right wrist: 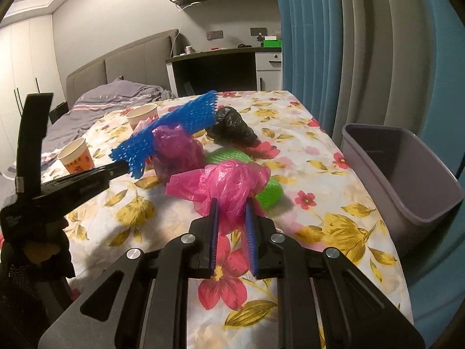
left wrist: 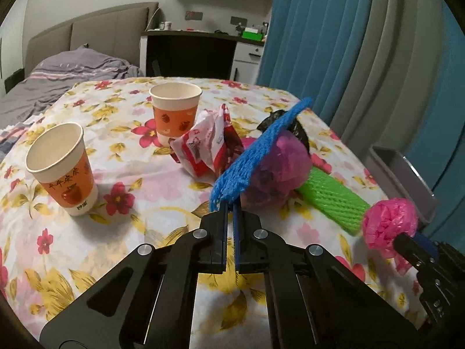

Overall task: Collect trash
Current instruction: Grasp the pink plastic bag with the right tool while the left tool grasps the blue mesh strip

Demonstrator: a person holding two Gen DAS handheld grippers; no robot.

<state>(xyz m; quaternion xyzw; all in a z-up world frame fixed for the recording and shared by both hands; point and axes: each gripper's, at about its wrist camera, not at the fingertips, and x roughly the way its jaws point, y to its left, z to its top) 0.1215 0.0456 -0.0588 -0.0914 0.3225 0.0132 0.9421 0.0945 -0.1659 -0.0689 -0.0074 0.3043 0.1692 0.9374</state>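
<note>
While the blue foam net (left wrist: pixel 255 151) is pinched tight in the left gripper (left wrist: pixel 230 206) and lifted off the table, the right gripper (right wrist: pixel 231 203) is clamped on a pink plastic bag (right wrist: pixel 229 183); the grey bin (right wrist: pixel 407 174) sits at 3 o'clock, off the floral tablecloth (right wrist: pixel 319 203).

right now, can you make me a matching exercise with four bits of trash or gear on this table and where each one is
Things:
1. blue foam net sleeve
2. crumpled pink plastic bag
3. green foam net sleeve
4. grey plastic bin

Places:
A. lying on the floral tablecloth
B. clamped in the right gripper
C. at the table's right edge
D. pinched in the left gripper

Pairs: 1-D, 2-B, 3-A, 4-C
</note>
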